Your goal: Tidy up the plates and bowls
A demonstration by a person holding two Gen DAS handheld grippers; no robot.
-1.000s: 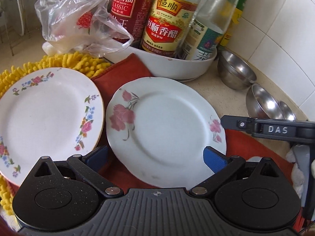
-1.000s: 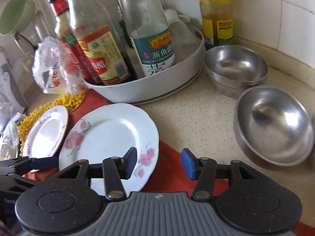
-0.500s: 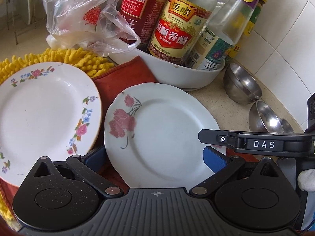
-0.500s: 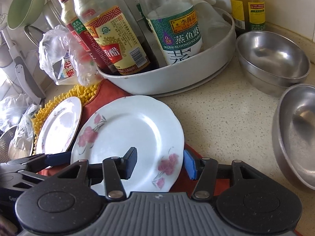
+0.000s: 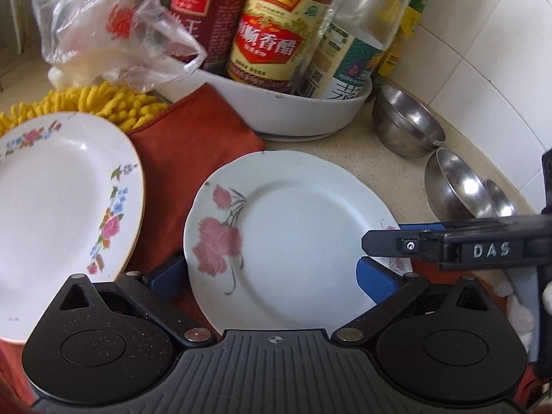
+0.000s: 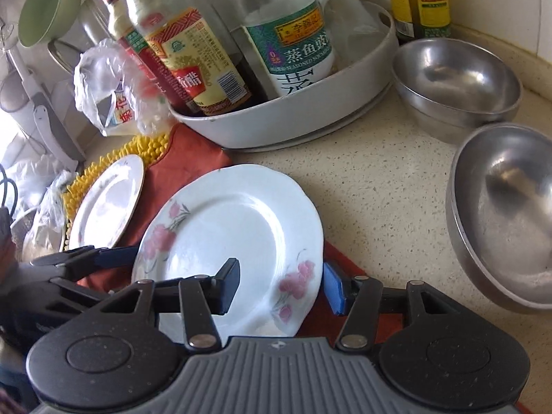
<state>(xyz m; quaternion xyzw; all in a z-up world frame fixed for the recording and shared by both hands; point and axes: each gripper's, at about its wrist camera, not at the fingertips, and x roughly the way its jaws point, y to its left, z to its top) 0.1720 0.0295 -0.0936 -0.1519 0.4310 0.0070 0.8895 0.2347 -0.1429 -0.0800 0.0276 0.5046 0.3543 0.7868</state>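
A white plate with pink roses lies partly on a red cloth. My left gripper stands wide open around its near part, one pad by the left rim and the other over the right side. My right gripper is open and straddles the plate's right rim: the dark finger is above the plate, the blue one outside it. A gold-edged plate with small flowers rests to the left. Nested steel bowls and a larger steel bowl sit at the right.
A white basin crowded with sauce bottles stands just behind the plates. A plastic bag and a yellow shaggy mat lie at the back left. The tiled wall closes the right side.
The right gripper has swung left and come in over the rose plate's right rim. The strip of red cloth between the two plates looks wider. Both grippers' jaws keep about the same spread.
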